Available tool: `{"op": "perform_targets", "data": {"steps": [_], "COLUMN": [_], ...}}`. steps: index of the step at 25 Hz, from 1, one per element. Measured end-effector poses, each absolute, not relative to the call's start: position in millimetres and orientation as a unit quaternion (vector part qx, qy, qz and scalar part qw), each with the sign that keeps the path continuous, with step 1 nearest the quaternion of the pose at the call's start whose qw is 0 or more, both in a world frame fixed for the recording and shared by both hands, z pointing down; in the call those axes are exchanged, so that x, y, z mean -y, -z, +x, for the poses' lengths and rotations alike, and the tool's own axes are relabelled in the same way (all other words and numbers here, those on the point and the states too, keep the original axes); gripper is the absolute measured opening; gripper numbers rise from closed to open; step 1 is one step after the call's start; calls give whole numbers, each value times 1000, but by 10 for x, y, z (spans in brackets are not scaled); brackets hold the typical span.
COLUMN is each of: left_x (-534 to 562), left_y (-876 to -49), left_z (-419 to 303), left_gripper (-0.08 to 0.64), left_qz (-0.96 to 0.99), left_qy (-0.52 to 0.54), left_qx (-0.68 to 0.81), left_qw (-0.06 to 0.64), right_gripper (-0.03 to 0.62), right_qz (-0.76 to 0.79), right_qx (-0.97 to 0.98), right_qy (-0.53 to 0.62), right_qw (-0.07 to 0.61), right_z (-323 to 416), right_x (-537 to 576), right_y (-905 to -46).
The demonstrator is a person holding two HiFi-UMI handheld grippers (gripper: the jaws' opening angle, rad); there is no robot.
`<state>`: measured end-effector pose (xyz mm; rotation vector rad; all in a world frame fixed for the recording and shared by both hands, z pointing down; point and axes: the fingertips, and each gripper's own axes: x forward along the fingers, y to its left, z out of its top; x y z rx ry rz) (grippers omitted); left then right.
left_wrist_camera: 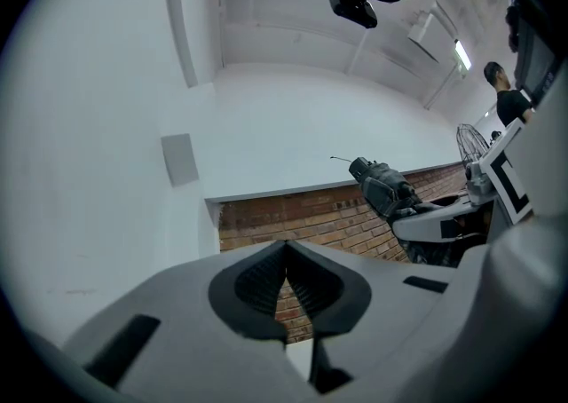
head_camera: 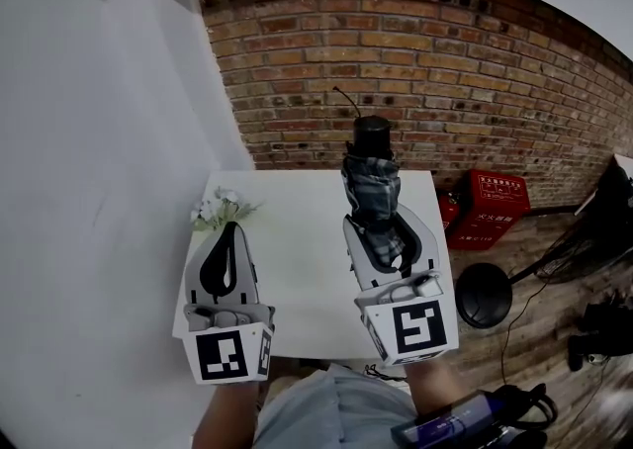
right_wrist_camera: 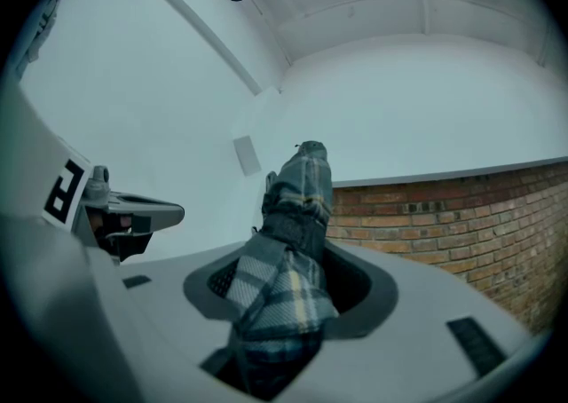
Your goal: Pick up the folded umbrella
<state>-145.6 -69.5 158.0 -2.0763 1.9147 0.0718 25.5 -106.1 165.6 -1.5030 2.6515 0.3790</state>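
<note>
**Head view.** Your left hand-held gripper (head_camera: 231,231) is at lower left, jaws together and empty, just below a bunch of flowers (head_camera: 220,208). Your right hand-held gripper (head_camera: 381,234) is at lower centre, clamped on the folded umbrella (head_camera: 373,180), which points up-frame over the white counter (head_camera: 297,239).

**Left gripper view.** The jaws meet with nothing between them.

**Right gripper view.** Plaid cloth fills the jaws.

**Step.** The lift looks done.

**Next.** Keep your clamp firm and hold the umbrella steady.
</note>
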Motion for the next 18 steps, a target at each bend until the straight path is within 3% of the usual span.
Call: {"op": "perform_targets", "data": {"steps": [18], "left_x": [738], "left_y": [-1582], "left_z": [-1410], "left_gripper": [6], "left_qz": [-726], "left_qy": [-27], "left_qx": [-668], "left_qw": [162], "right_gripper": [207], "right_qz": [-488], "right_qx": [-862], "right_qy": [-127], "right_qw": [45], "right_z": [308], "right_x": [1067], "right_y": [-1628]}}
